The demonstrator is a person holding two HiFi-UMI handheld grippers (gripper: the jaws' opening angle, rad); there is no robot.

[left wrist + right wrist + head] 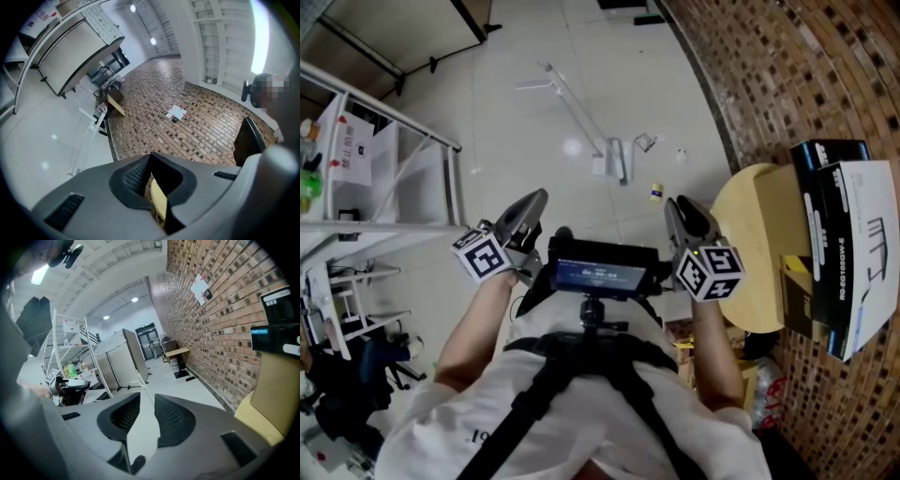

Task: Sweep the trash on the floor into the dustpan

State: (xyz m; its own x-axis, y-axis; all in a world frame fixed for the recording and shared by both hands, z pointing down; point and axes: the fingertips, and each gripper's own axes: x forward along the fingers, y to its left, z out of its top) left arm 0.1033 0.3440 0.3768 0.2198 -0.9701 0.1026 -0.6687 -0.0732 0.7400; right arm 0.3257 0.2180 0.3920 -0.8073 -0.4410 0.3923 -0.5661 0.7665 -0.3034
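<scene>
A white long-handled broom and dustpan (612, 157) lie flat on the pale tiled floor, handle running up and left. Small bits of trash lie near the head: a crumpled paper (645, 142), a tiny scrap (681, 153) and a yellowish piece (656, 192). My left gripper (538, 196) is held in front of my chest, shut and empty, well short of the broom. My right gripper (673, 202) is level with it on the right, open, with only floor showing between its jaws (146, 397). In the left gripper view the pads (136, 176) meet at the tips.
A round yellow table (754, 202) stands at the right by the brick wall (787, 66), carrying black and white boxes (848, 248). A white shelf rack (384, 178) fills the left side. A black screen (595, 273) is mounted on my chest harness.
</scene>
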